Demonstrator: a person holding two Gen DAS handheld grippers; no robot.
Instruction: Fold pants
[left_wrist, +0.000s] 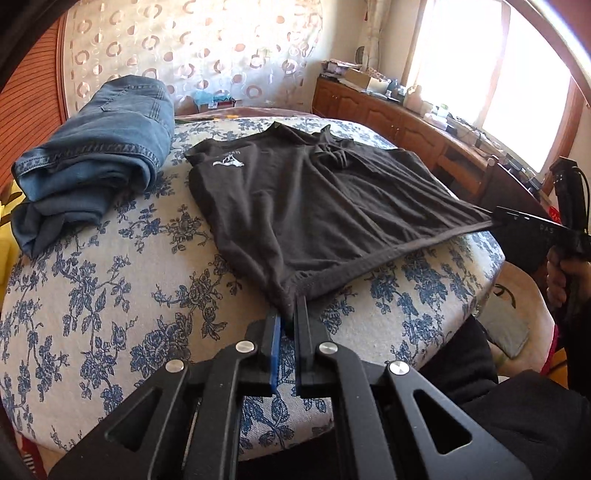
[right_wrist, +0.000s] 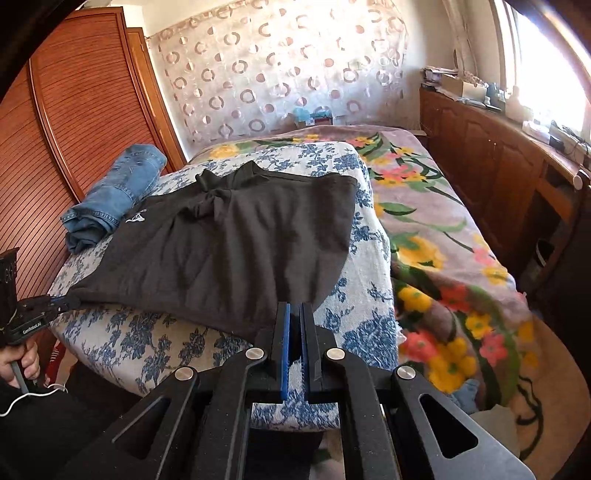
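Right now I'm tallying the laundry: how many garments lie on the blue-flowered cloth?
2. A black garment spread across the middle, its near corners pinched by the left gripper and right gripper; folded jeans at its far left. Others may lie out of view.

the left claw (left_wrist: 290, 308) is black with blue pads, and ahead of it lies a black garment (left_wrist: 295, 199) with a small white logo (left_wrist: 228, 161), on a pale cover (left_wrist: 110, 280) printed with blue flowers. farther ahead and to its left sit folded blue denim jeans (left_wrist: 99, 147) with lighter stitching. the right claw (right_wrist: 294, 314) has the same colours; to its right is a grey-pink blanket (right_wrist: 443, 236) with yellow, coral and green flowers.
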